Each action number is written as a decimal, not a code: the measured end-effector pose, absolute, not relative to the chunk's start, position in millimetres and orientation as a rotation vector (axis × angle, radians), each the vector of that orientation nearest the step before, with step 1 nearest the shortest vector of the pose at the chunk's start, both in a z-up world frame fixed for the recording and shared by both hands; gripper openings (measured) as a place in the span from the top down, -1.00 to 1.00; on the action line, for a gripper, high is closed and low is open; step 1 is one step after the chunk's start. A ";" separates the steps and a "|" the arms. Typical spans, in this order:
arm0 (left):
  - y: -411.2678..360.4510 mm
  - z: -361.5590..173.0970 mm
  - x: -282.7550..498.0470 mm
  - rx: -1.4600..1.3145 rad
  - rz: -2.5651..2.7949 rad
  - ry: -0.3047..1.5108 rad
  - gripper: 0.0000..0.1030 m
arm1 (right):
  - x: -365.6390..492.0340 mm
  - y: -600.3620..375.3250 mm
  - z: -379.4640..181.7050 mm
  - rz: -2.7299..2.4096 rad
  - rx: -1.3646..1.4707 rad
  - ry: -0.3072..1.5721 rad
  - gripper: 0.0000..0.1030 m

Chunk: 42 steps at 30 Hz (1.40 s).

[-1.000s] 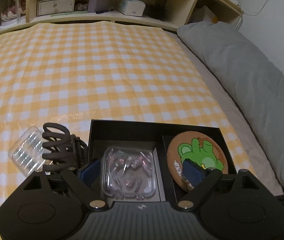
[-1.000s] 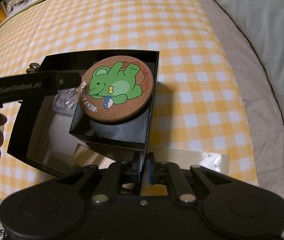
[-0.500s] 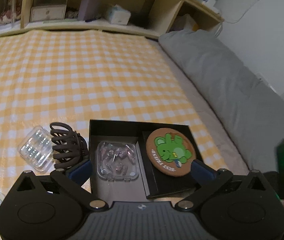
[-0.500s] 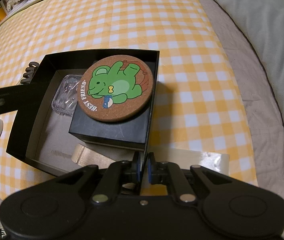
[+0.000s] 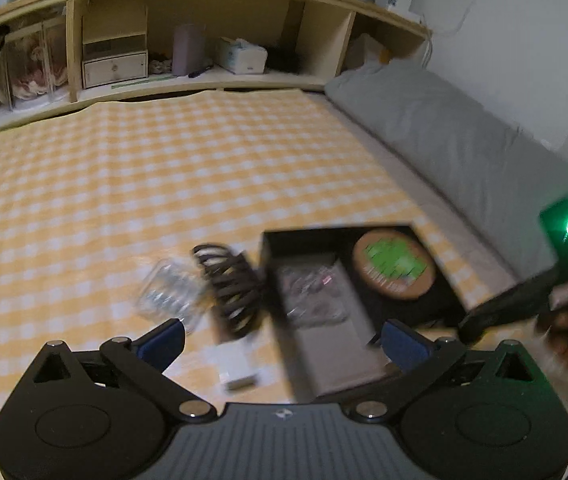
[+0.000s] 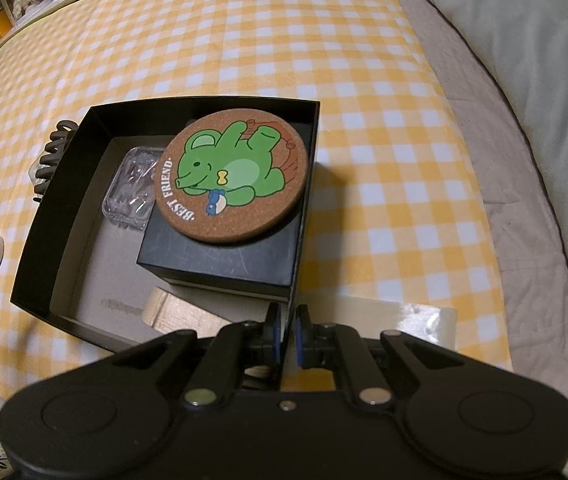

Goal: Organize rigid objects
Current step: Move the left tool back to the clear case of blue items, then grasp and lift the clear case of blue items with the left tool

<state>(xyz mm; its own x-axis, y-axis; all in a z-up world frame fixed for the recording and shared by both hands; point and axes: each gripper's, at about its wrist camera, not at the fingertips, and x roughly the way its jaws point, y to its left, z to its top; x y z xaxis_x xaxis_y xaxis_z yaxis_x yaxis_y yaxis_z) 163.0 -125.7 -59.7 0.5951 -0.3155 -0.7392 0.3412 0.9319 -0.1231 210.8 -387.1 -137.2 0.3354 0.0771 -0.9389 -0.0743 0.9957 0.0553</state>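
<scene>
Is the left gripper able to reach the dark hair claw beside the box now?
Probably yes. The left gripper is open, and the hair claw lies uncovered on the cloth just ahead, outside the black box.

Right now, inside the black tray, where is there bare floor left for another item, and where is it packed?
Bare grey floor runs along the open black cardboard tray's left wall, below the clear plastic case. The right half is crowded: a small black box topped by the round cork coaster. The right gripper pinches the near wall.
</scene>
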 end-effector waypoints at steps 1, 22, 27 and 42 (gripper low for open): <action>-120.7 -63.6 162.9 0.043 -0.381 0.861 -1.00 | 210.7 -387.0 -137.1 0.099 0.000 1.225 0.86; -59.5 -148.4 210.5 0.238 -0.319 0.830 -1.00 | 209.8 -386.3 -135.9 0.102 -0.005 1.223 0.85; -65.2 -164.0 226.1 0.288 -0.360 0.808 -0.97 | 209.6 -388.3 -134.9 0.107 -0.003 1.221 0.85; -65.1 -192.2 266.9 0.193 -0.406 0.766 -0.68 | 211.0 -384.6 -138.0 0.115 -0.043 1.232 0.85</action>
